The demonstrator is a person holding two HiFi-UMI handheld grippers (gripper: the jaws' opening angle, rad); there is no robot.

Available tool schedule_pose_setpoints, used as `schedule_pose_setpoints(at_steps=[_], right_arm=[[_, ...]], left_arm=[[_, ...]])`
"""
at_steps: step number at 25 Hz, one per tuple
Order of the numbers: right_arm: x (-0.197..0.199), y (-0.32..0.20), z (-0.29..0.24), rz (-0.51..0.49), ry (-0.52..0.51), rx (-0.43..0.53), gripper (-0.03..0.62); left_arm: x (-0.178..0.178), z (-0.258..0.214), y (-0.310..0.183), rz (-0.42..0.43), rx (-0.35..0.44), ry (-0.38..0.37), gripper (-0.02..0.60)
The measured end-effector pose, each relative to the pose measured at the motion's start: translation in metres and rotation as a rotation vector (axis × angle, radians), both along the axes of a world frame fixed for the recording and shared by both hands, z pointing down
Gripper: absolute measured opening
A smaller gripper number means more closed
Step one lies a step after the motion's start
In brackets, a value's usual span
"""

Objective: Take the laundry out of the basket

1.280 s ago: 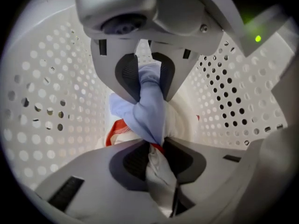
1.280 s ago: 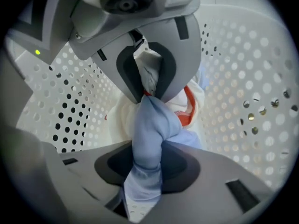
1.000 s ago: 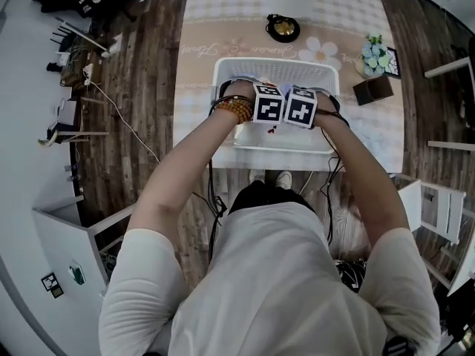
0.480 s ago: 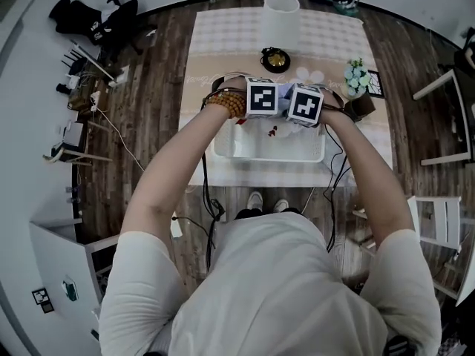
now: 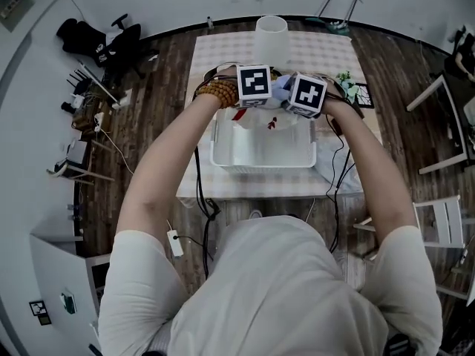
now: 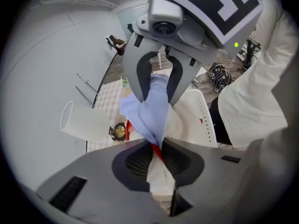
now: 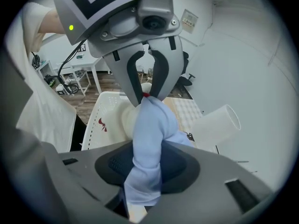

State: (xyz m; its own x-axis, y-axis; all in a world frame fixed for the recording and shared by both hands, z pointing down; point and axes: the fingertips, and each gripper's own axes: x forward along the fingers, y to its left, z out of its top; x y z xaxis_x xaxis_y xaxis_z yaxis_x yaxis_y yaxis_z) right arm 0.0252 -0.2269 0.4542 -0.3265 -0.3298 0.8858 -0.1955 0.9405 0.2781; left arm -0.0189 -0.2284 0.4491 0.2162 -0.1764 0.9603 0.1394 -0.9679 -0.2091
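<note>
Grey left gripper (image 6: 156, 147) pinches a thin fold of the cloth (image 6: 152, 106); its jaws have just been closing on it. Cloth is pale blue with white and red bits. It is bunched between the two grippers, above the far side of the basket (image 5: 261, 162), with the lower end hanging toward it. Can't tell if it clears the rim. Right gripper (image 7: 147, 164) is clamped on a thick blue wad.

Risks, my guess:
- The left hold is thin, so a jerk or the grippers pulling apart could slip it out.
- The hanging end could snag the rim and drag the basket.
- The cylinder (image 5: 272, 34) just behind could get knocked.
</note>
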Motion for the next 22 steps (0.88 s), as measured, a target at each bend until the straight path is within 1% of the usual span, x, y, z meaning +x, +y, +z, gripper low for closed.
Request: schedule_pose_setpoints(at_steps=[4,7,11,13,15,18,19,22], right_arm=[[0.035,0.005,-0.002,0.067,-0.002,0.004,0.169],[0.07,0.012,-0.004,0.13,0.005,0.003,0.169],[0.135,0.027,-0.004,0.243,0.022,-0.001,0.167],[0.173,0.039,-0.004,0.315,0.024,-0.004,0.167],[0.215,0.058,-0.004,0.399,0.032,-0.008,0.167],[0.267,0.09,-0.006,0.5,0.047,-0.011,0.167],[0.28,0.1,-0.007,0.525,0.048,-0.011,0.167],[0.311,0.126,-0.009,0.595,0.041,-0.009,0.166]], left_arm=[[0.033,-0.007,0.004,0.013,-0.024,0.056,0.083],[0.07,-0.009,0.008,0.064,-0.037,0.091,0.081],[0.139,-0.008,0.022,0.176,-0.057,0.135,0.08],[0.178,-0.01,0.031,0.237,-0.061,0.159,0.08],[0.219,-0.011,0.048,0.314,-0.074,0.165,0.078],[0.259,-0.009,0.097,0.408,-0.183,0.12,0.077],[0.272,-0.009,0.106,0.434,-0.187,0.119,0.077],[0.317,-0.016,0.11,0.499,-0.086,0.169,0.077]])
